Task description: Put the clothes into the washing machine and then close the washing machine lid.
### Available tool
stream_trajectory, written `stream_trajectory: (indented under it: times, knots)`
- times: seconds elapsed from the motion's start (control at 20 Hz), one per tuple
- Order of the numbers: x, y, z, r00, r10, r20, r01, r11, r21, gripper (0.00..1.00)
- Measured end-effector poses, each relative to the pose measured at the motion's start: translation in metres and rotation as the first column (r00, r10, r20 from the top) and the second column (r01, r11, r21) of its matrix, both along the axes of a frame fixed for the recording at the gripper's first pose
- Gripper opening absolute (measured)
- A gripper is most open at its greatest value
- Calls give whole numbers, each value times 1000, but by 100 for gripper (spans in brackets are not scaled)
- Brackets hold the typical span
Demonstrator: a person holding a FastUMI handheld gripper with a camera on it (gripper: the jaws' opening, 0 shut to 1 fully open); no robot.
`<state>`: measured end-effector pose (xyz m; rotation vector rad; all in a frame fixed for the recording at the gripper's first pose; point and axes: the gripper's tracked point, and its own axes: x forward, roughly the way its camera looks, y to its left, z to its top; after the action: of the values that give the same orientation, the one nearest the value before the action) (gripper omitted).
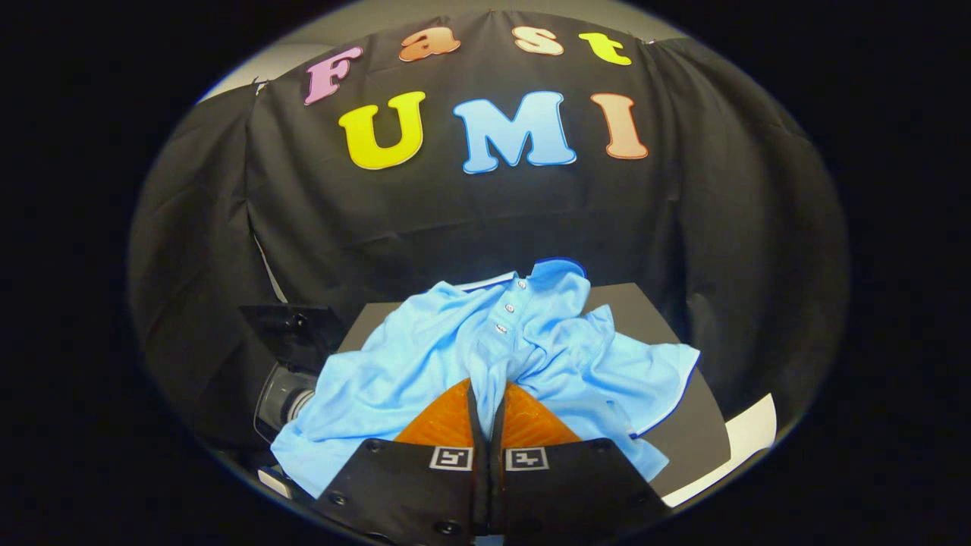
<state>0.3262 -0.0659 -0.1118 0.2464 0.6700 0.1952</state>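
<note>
A light blue polo shirt [425, 349] with a darker blue collar edge and a buttoned placket lies crumpled on a dark tabletop [645, 307], directly ahead of my fingers. My gripper [485, 388] is shut on the shirt. A thin fold of blue cloth is pinched between the two orange fingers [444, 421]. The fabric spreads to both sides of the fingertips and hides the surface beneath. Left of the shirt stands what looks like the washing machine [284, 398], a greyish round body with a dark raised lid [292, 330]. The shirt's left hem hangs over it.
A white sheet [747, 432] sticks out from under the dark tabletop at the right. Black cloth walls close in the booth behind and on both sides. Bare tabletop shows to the right of the shirt.
</note>
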Motion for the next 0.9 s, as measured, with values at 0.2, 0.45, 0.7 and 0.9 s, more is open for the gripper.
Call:
stream_trajectory:
  times: [0.2,0.45,0.7,0.9]
  knots:
    - [2,2,33,998,-2,55,1,1000,22,2]
    - [1,7,73,993,7,119,-14,998,57,2]
    - [-2,14,98,988,14,152,-25,997,68,2]
    - [-6,19,116,983,27,183,-43,996,84,2]
